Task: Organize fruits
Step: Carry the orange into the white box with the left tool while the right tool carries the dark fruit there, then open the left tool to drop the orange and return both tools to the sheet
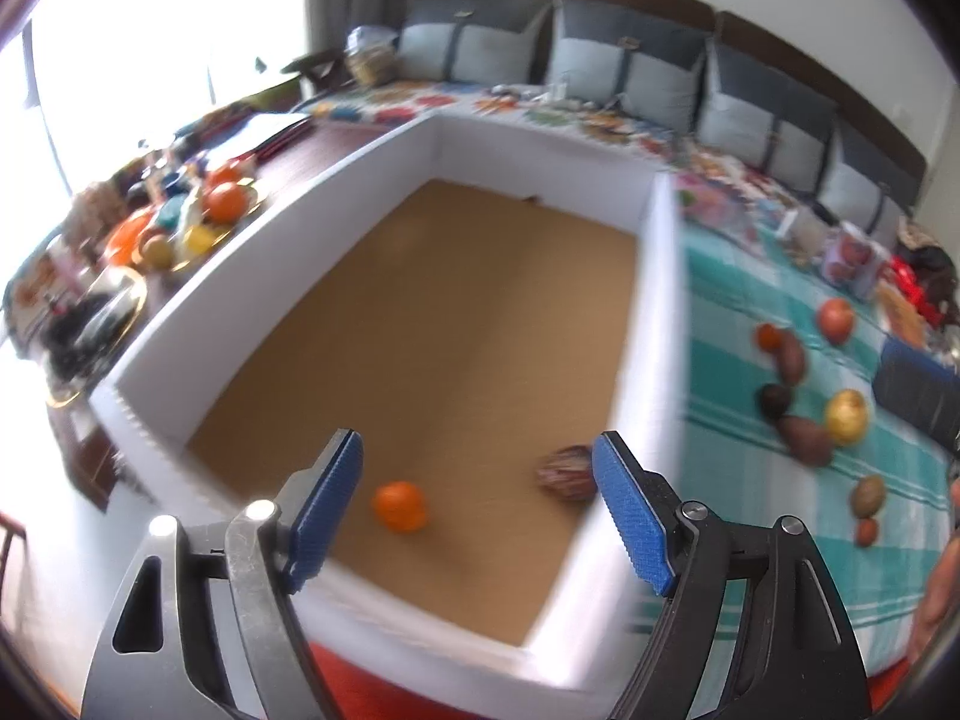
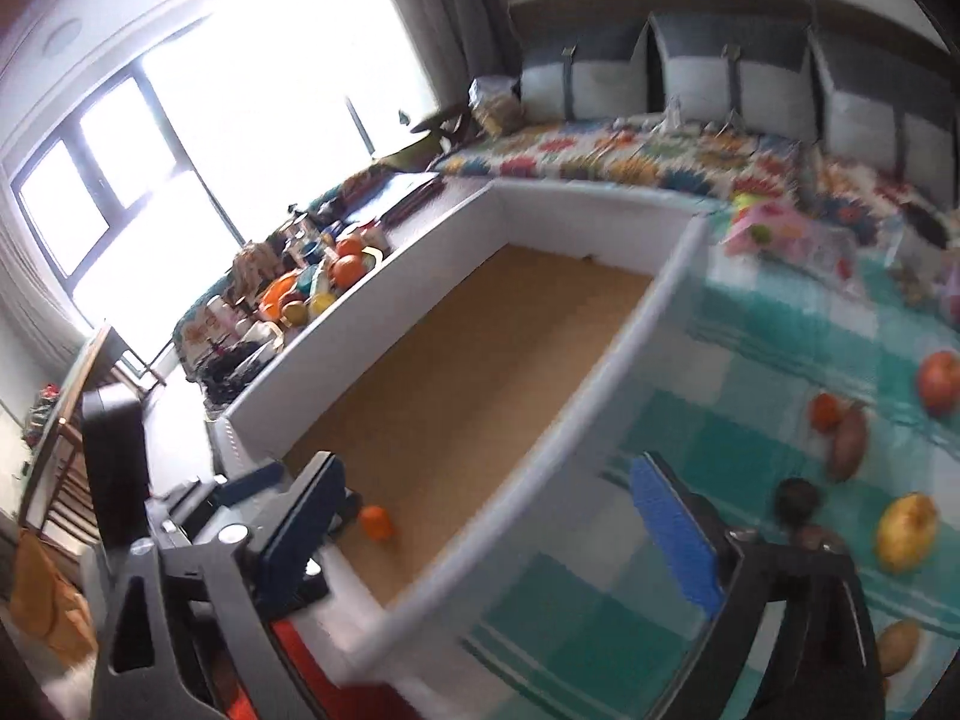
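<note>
Orange in white box near its front edge, dark mottled fruit by its right wall | loose fruits on checked cloth, right of box | left tongs wide, empty, above orange | right tongs wide, empty | step: between drops | next: right tongs reach cloth fruits, likely yellow one

An orange lies in the box; more fruit lies right of it on the cloth.
</note>
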